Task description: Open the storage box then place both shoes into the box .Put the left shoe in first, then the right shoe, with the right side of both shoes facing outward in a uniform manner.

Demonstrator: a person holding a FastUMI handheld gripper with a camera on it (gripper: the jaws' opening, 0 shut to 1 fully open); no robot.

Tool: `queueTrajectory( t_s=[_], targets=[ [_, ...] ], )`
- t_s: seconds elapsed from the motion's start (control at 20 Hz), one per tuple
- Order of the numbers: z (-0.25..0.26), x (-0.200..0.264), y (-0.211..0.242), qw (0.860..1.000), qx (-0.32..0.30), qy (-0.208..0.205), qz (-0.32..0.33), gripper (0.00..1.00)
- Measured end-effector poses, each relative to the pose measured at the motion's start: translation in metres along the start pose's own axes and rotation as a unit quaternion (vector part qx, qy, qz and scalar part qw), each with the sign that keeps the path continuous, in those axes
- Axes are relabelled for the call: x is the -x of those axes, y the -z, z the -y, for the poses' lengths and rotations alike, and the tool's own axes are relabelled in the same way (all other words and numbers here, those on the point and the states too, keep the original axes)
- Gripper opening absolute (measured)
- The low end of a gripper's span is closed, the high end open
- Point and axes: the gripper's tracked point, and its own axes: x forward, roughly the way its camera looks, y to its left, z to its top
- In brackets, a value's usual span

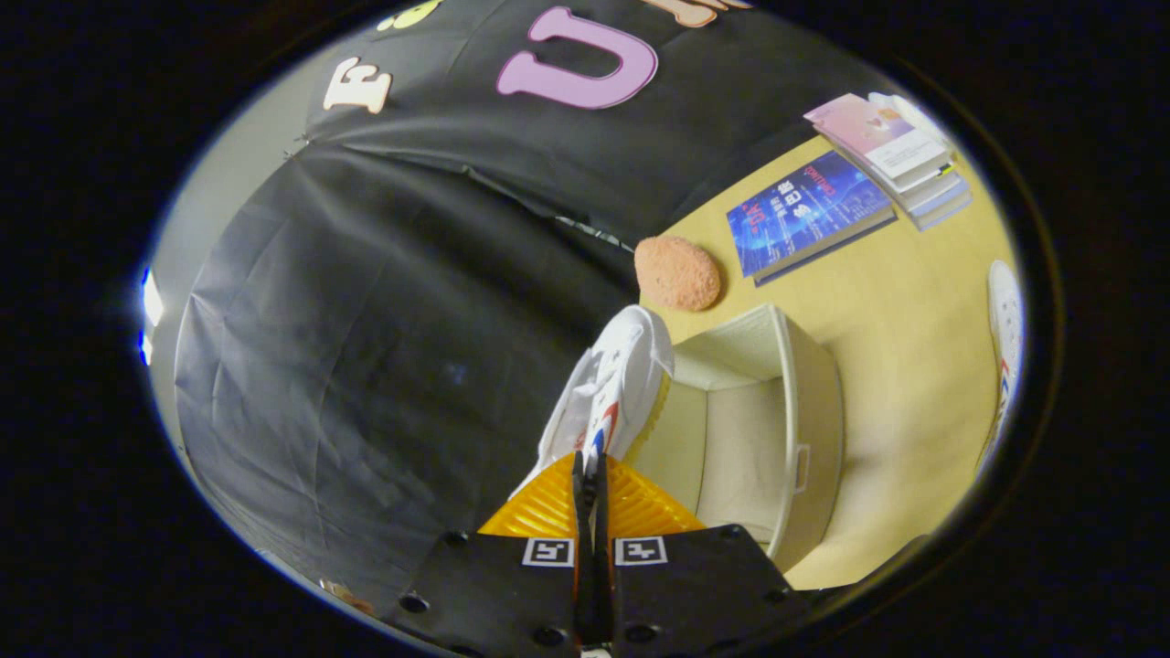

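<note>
Claw [590, 475] of yours pinches the white shoe [611, 388], held beside the open box [809, 402]; second shoe [1005, 320] on bench [905, 302].

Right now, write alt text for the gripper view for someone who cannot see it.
The tongs are shut on a white sneaker, held raised beside an open cream storage box on a yellow table. Beyond the box lie an orange sponge and books; a second white sneaker lies past the box.
</note>
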Motion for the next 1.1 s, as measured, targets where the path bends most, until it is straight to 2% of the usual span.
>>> queueTrajectory(
  t_s=[0.05, 0.3, 0.45, 0.65, 1.1],
  targets=[
    [-0.019, -0.007, 0.003, 0.999, -0.02, -0.035, -0.001, 0.02],
    [0.01, -0.021, 0.0, 1.0, -0.008, 0.013, 0.0, 0.02],
    [0.023, -0.023, 0.006, 0.999, -0.033, 0.015, -0.006, 0.02],
    [0.025, -0.017, 0.005, 0.999, -0.033, 0.016, -0.006, 0.02],
    [0.056, 0.024, -0.044, 0.998, -0.026, 0.042, 0.047, 0.02]
  ],
)
